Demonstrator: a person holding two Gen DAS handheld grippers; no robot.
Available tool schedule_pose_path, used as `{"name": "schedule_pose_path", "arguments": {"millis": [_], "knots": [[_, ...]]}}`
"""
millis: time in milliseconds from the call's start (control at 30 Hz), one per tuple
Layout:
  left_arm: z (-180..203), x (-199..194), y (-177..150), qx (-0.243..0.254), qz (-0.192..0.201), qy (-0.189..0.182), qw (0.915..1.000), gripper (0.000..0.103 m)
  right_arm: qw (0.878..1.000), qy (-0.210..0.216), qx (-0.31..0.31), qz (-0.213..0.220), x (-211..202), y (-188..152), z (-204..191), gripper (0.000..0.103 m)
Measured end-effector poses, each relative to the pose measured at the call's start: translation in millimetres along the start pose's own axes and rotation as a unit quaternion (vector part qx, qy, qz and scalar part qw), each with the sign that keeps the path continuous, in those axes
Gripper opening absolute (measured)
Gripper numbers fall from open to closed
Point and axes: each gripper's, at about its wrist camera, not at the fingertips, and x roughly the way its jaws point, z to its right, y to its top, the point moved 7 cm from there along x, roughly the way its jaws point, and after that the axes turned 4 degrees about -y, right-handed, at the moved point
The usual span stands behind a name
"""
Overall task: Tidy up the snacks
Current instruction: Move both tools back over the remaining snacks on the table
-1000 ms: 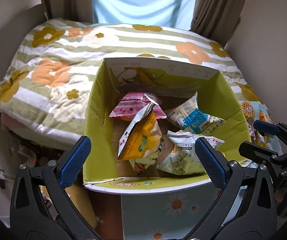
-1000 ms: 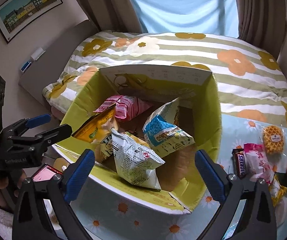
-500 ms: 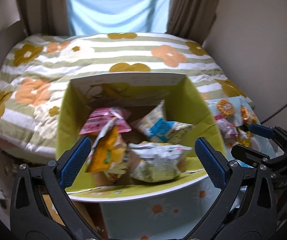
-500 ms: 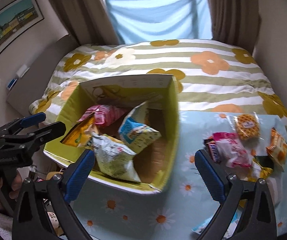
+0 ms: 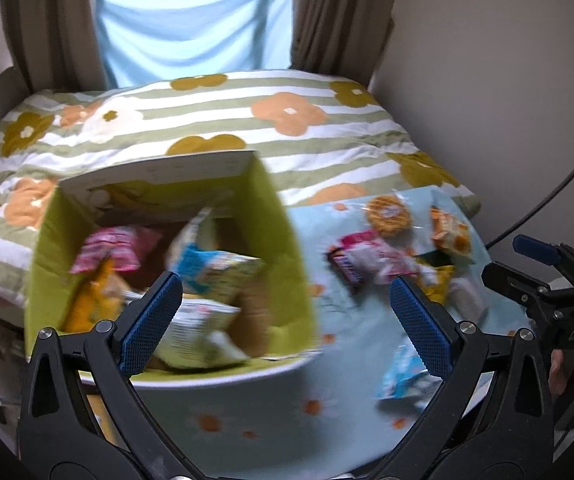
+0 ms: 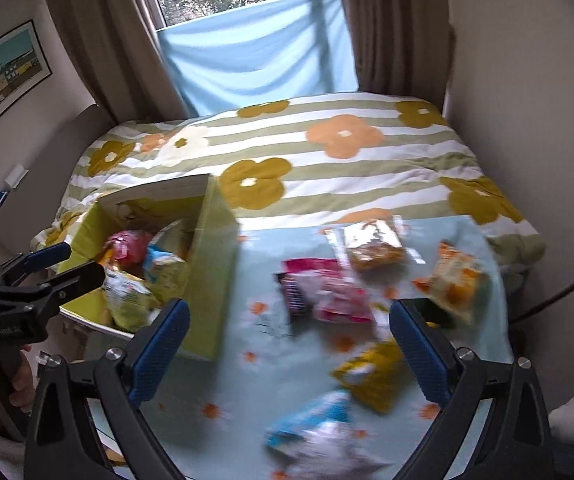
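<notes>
Snacks: four boxed, six loose

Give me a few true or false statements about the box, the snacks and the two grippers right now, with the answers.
1. The left gripper is shut on a packet. False: it is open and holds nothing.
2. The box holds several packets. True.
3. Loose snacks lie on the cloth beside the box. True.
4. The right gripper grips the box wall. False: it is open, clear of the box.
5. The box is empty. False: packets fill it.
</notes>
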Motion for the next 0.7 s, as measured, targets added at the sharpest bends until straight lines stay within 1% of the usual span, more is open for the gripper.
{"name": "schedule_pose_path", "arguments": {"millis": [167, 333, 433, 533, 633, 700], "knots": [[58.0, 21.5, -7.0, 0.007, -0.013, 0.005, 0.9999, 0.103, 1.0, -0.011, -0.008, -0.008, -7.1, -12.7, 58.8, 0.1], [102.8, 47.3, -18.4, -0.006, -0.03, 0.0, 0.9995, 0.103, 0.999, -0.007, -0.015, -0.032, 0.5, -28.8, 109.1, 0.1], [125.5, 64.7, -25.9, -0.011, -0.047, -0.006, 0.9988, 0.103, 0.999, 0.0, -0.019, -0.047, 5.0, -38.9, 129.2, 0.1], [148.0, 85.1, -33.6, -0.006, -0.073, -0.014, 0.9972, 0.103, 0.998, 0.006, -0.023, -0.057, 10.2, -48.7, 144.4, 0.1], [164.9, 105.9, -40.1, -0.008, -0.104, -0.034, 0.9939, 0.103, 0.997, 0.001, -0.03, -0.066, 18.9, -57.9, 154.5, 0.1], [172.6, 118.0, -43.9, -0.009, -0.118, -0.045, 0.992, 0.103, 0.996, -0.008, -0.038, -0.074, 26.3, -64.1, 159.3, 0.099]]}}
